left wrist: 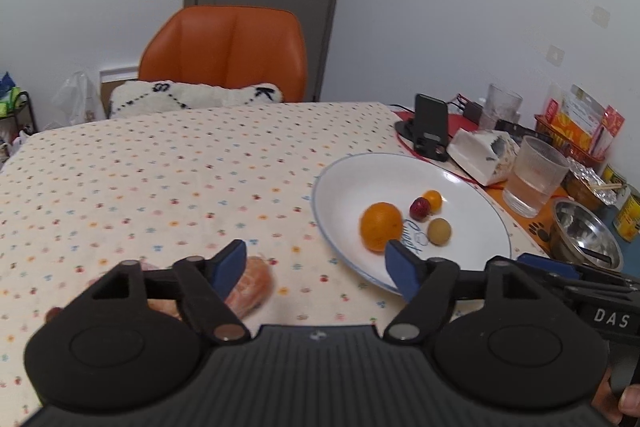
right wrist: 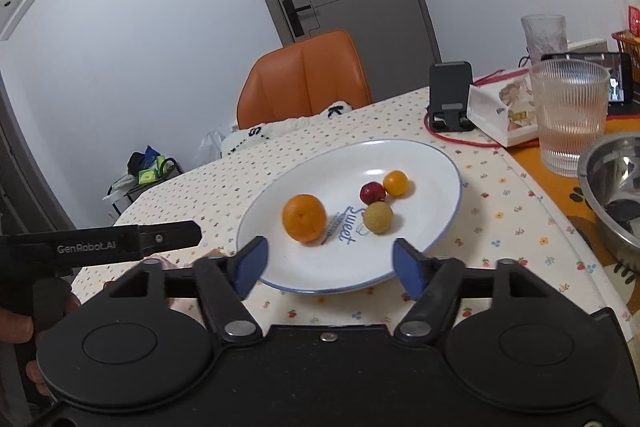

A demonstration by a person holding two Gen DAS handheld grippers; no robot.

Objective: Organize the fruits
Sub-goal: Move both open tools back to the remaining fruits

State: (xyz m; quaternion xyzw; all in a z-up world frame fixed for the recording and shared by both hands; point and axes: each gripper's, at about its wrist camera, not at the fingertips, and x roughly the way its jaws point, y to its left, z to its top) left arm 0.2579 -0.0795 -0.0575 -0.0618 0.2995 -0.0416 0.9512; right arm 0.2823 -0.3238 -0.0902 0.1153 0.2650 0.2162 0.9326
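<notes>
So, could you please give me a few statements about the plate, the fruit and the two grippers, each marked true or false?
1. The white plate holds four fruits. True.
2. The large orange sits in the steel bowl. False: it is on the plate.
3. The left gripper is shut on a fruit. False: it is open and holds nothing.
4. The right gripper is open. True.
5. A peeled citrus lies on the tablecloth. True.

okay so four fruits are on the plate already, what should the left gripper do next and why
Probably lower the open left gripper over the peeled orange fruit lying on the tablecloth beside the plate and close on it: it appears to be the only fruit off the plate.
</notes>
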